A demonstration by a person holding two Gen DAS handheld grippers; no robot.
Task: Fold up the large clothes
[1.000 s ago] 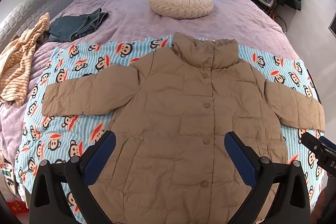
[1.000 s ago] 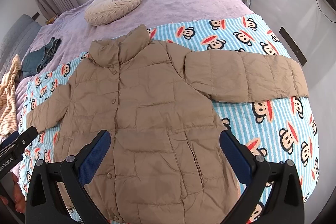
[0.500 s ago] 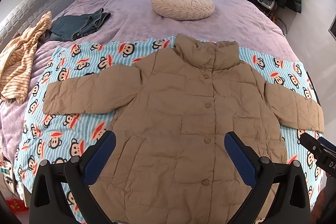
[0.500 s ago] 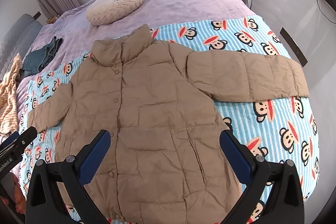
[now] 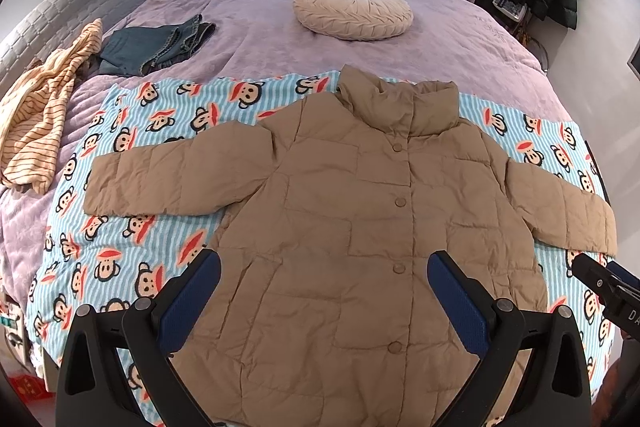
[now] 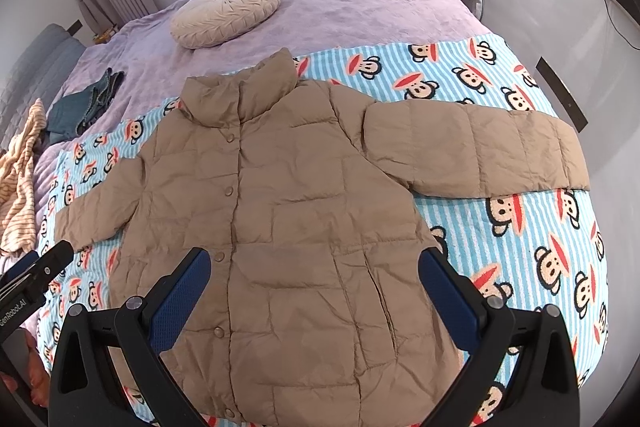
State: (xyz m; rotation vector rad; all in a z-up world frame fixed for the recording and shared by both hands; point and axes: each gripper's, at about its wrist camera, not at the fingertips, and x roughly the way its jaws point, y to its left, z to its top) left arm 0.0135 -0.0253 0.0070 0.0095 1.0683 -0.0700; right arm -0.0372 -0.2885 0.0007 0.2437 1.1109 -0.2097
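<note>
- the tan puffer jacket (image 5: 360, 227) lies flat and buttoned, front up, on a monkey-print blanket (image 5: 160, 239) spread over the bed (image 5: 260, 39); its collar points to 12 o'clock and both sleeves are stretched out to 9 and 3 o'clock.
- the left claw (image 5: 324, 291) hangs above the jacket's lower front with its blue pads spread wide, holding nothing.
- the right claw (image 6: 314, 287) hangs likewise over the lower front, spread wide and empty.
- a round cream cushion (image 5: 352, 9) sits on the purple cover at 12 o'clock, well apart from the collar.
- folded jeans (image 5: 160, 43) and a striped garment (image 5: 36, 115) lie toward 10 o'clock, off the blanket.
</note>
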